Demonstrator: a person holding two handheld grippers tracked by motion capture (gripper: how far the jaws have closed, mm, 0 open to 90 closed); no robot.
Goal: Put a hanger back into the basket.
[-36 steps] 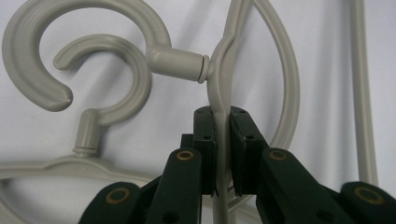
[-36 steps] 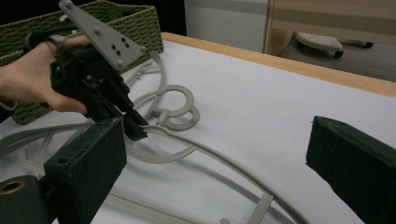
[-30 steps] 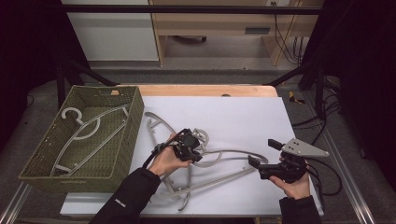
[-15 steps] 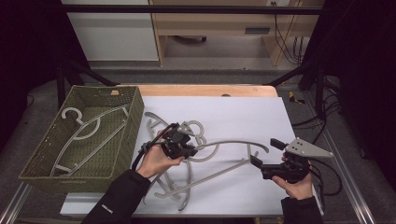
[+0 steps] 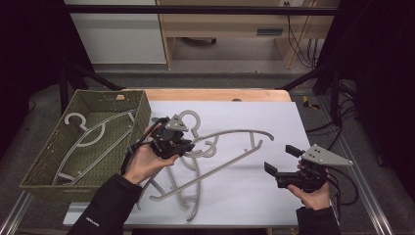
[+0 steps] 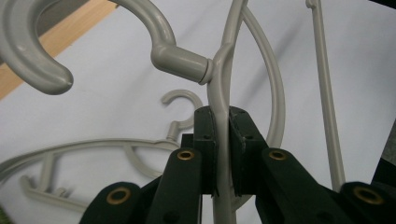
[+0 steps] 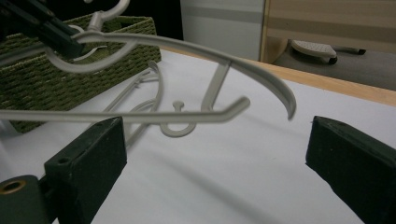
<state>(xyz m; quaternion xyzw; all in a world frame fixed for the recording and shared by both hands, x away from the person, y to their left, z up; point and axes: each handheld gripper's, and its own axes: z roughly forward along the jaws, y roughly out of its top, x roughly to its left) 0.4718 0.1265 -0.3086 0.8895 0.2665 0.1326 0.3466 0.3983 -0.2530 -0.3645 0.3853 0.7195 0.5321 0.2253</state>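
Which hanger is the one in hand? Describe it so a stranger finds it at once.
Start at the green woven basket on the table's left, then look right to the heap of grey hangers on the white sheet. It is the lifted hanger, pinched just below its hook by the left claw; the others lie flat.

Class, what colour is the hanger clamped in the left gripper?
Pale grey-beige. The hanger shows best in the left gripper view, pinched by the left gripper.

Dim room. Grey floor (image 5: 220, 78). White cabinet (image 5: 117, 34) far left; wooden desk (image 5: 230, 29) beside it; cables (image 5: 298, 44) hang far right.
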